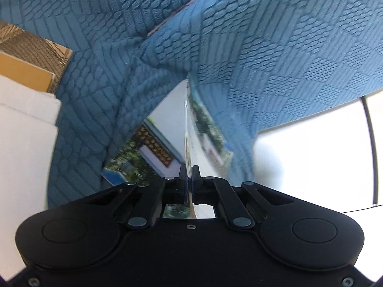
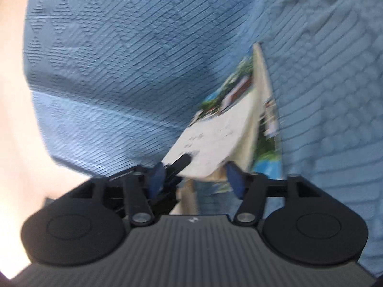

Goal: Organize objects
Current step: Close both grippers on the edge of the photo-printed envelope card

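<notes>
sofa cover (image 1: pixel 263 47): blue, raised geometric weave | booklet (image 1: pixel 167 129): white, green-blue photo print | box (image 1: pixel 31 55): tan cardboard | pads (image 2: pixel 156 179): blue

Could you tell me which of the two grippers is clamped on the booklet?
The left gripper: its jaws pinch the booklet, whereas the right gripper stands open.

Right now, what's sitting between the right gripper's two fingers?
In the right wrist view, the open right gripper has the booklet's white page corner between its blue pads, over the blue textured cover.
</notes>
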Tool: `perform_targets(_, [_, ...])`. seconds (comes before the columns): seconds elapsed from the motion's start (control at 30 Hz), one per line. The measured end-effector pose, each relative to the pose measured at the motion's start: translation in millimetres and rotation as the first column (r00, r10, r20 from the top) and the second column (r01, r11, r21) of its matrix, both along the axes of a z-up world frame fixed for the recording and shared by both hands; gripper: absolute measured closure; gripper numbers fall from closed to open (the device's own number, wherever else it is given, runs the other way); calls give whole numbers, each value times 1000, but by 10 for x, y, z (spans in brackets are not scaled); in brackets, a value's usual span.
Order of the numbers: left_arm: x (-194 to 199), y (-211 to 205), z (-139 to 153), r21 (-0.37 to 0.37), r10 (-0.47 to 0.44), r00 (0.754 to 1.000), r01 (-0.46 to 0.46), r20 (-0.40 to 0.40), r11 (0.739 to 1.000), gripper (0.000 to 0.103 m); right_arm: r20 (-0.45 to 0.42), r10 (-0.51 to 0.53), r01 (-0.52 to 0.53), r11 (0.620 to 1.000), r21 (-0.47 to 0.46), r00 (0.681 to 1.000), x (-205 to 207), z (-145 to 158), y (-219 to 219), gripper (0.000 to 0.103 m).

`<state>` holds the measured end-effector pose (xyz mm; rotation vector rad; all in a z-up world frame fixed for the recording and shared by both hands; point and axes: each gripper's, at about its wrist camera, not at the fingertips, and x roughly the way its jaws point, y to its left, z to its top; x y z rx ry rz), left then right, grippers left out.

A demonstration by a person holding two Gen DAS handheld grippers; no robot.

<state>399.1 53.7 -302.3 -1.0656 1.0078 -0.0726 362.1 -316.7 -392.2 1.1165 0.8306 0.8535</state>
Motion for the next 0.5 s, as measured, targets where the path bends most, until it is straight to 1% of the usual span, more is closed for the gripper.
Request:
perform_targets(0.07, [-31,-20,44,-6,11,1000,-11,9,1000,101,9,44,-44,998,49,999,-29,8,69,33])
perform_targets(0.13, [-66,-45,75,-35,22,1000,-22,18,999,101,-2,84,-84,992,89,996,-43,-17,132,33])
perform_targets(0.2, [-93,-78,124,-39,22,999,-20,31,999,101,-23,106,-104,990,95,994,-49,-55,192,32])
perform_targets(0.27, [-125,-112,170,-24,22,999,-21,42,999,101,-45,108,-103,990,101,993,-50,-98,219,32])
perform_targets(0.33, [-162,-119,216,-7,39,999,-39,37,999,101,-54,72,-65,991,113,996,-45,-118,180,32])
perform_targets(0.4, [-230,-108,279,-9,60,997,-60,44,998,101,-58,8,-2,994,112,998,-43,-128,79,32])
perform_targets(0.47, [-295,-87,308,-29,85,995,-83,52,996,101,-67,-57,65,992,112,996,-36,-154,-10,33])
perform_targets(0.5, [-326,-82,318,-42,90,994,-88,55,995,101,-78,-67,76,990,118,995,-14,-168,-26,33])
